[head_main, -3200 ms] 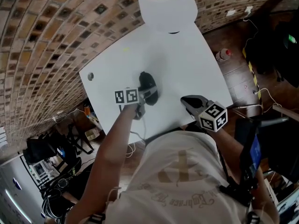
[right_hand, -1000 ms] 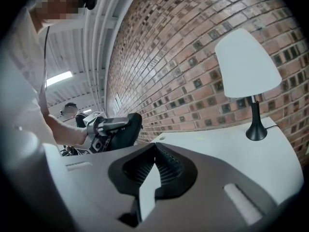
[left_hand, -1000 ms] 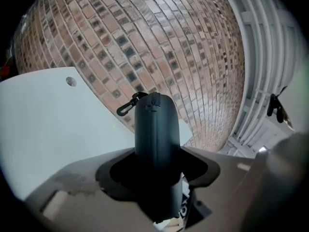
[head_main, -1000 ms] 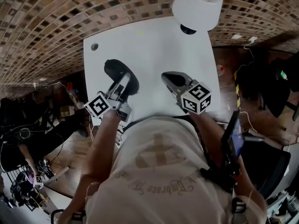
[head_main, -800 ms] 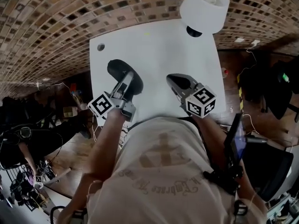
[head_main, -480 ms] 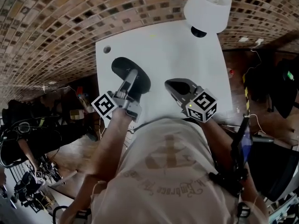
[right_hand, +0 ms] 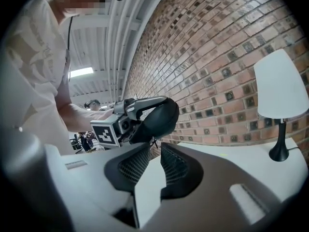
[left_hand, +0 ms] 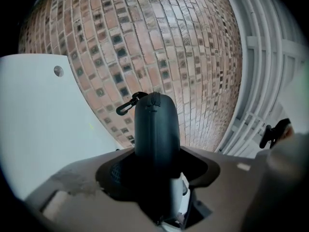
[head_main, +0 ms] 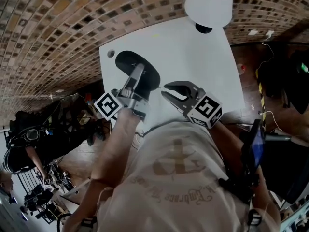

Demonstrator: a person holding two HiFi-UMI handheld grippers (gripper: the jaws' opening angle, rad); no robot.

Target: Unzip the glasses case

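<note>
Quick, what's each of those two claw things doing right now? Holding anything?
Left gripper: jaws closed on the black glasses case.
Right gripper: jaws slightly apart, just been opening, nothing between them.

Head view: lamp (head_main: 208,5) shade cut off by the top edge; left gripper (head_main: 140,71) covers the near part of the glasses case (head_main: 126,62). Left gripper view: glasses case's lower end lost in shadow between the jaws, zip pull too small to tell.

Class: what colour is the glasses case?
The glasses case is plain black; it shows best in the left gripper view.
</note>
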